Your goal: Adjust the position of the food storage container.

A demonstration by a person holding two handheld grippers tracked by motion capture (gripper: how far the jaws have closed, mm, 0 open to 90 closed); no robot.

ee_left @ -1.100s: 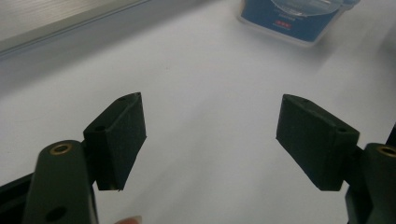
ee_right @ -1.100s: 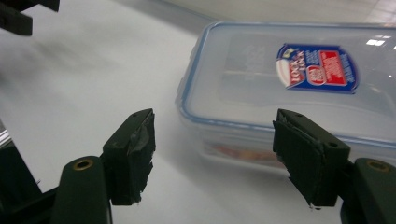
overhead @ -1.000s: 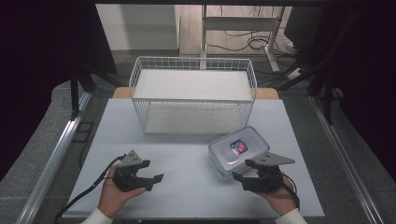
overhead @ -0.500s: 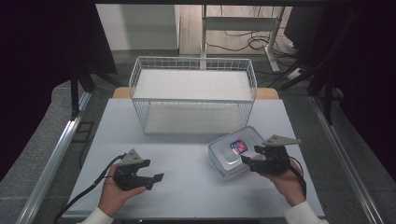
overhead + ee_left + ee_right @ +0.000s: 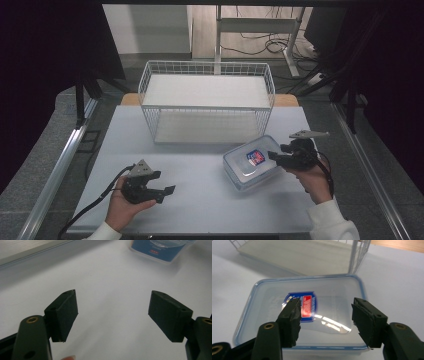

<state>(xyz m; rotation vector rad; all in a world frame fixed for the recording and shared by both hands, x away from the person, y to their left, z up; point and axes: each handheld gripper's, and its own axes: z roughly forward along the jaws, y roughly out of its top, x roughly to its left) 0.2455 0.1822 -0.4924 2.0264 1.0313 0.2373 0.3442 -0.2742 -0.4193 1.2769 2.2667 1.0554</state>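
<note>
Little looked done: the plastic container (image 5: 304,315) lay on the table just beyond the right gripper (image 5: 325,320), whose wide jaws apparently gripped nothing. The left gripper (image 5: 112,312) gaped, container well ahead.

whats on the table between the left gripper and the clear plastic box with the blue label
Nothing: in the high view, only bare white table lies between the left gripper and the clear plastic lidded box.
</note>
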